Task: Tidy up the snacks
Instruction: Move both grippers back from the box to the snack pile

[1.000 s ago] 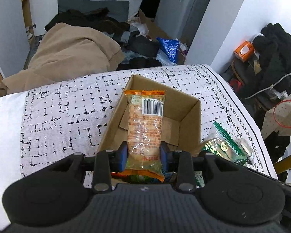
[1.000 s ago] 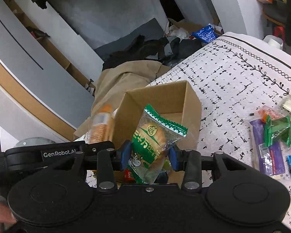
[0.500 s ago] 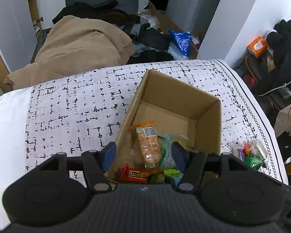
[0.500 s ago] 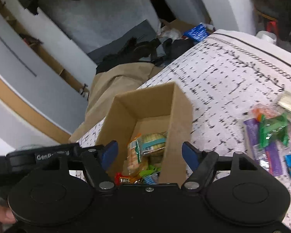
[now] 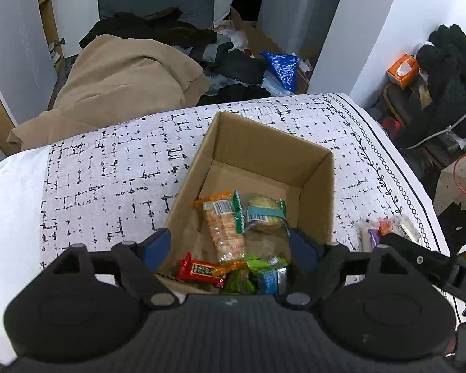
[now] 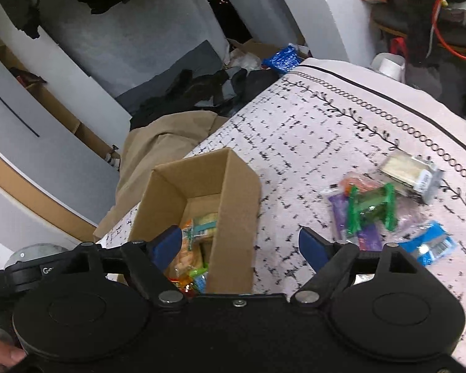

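On the left, the left tool (image 5: 230, 245) hangs over the open brown cardboard box (image 5: 317, 192), its blue pads spread wide and empty. Inside lie an orange-trimmed cracker packet (image 5: 223, 223), a green-edged biscuit packet (image 5: 265, 213) and a red bar (image 5: 198, 270). To the right, the right tool (image 6: 239, 245), likewise spread and empty, straddles the box's near wall. Further right, on the patterned white bench cloth (image 6: 295, 143), waits the loose pile: a green wrapper (image 6: 371, 209), a purple one (image 6: 340, 214), a blue one (image 6: 431, 244). I'd take the topmost green wrapper first, gripped across its middle.
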